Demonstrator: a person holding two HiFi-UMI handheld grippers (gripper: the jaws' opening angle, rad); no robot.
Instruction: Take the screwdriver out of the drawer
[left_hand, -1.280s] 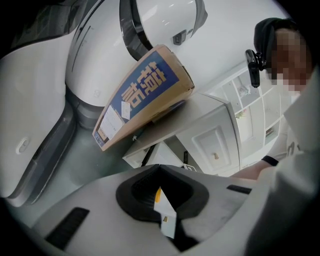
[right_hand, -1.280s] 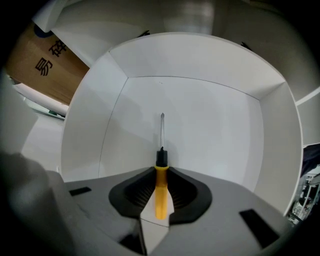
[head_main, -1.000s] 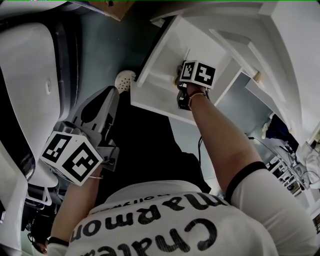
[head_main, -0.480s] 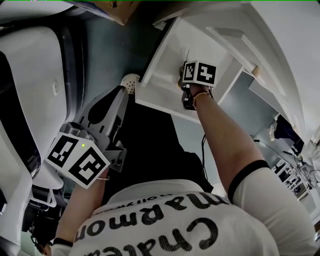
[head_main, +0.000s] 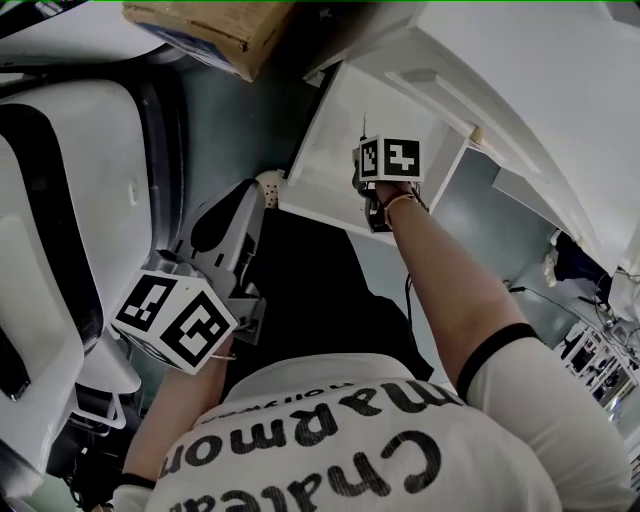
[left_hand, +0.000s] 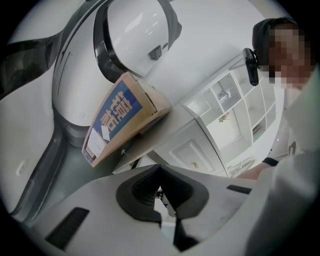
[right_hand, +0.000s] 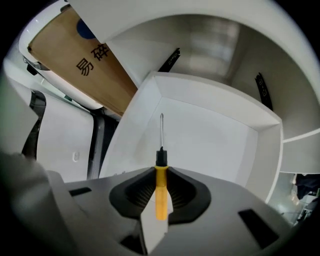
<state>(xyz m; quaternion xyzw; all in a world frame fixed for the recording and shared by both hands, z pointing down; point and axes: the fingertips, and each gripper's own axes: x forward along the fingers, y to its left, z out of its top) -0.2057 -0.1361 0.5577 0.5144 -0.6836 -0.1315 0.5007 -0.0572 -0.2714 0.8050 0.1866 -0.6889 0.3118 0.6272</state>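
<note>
A screwdriver (right_hand: 160, 186) with a yellow handle, black collar and thin metal shaft is clamped between the pads of my right gripper (right_hand: 160, 172), its tip pointing into the open white drawer (right_hand: 215, 140). The shaft hangs above the drawer's bare floor and touches nothing. In the head view the right gripper (head_main: 363, 152) hovers over the drawer (head_main: 335, 120), and the thin shaft (head_main: 364, 128) pokes out past the marker cube. My left gripper (head_main: 245, 205) is held low at the left, away from the drawer, with its jaws together (left_hand: 159, 175) and nothing between them.
A cardboard box (head_main: 210, 30) with blue print (left_hand: 120, 117) leans beside the drawer unit. A large white and black machine housing (head_main: 70, 200) fills the left. White cabinet panels (head_main: 530, 90) stand right of the drawer. A white perforated shoe (head_main: 270, 184) is below the drawer's corner.
Both grippers have risen. The right one has lifted the screwdriver higher over the drawer, and the left one has come up beside the body. The cardboard box has come into view.
</note>
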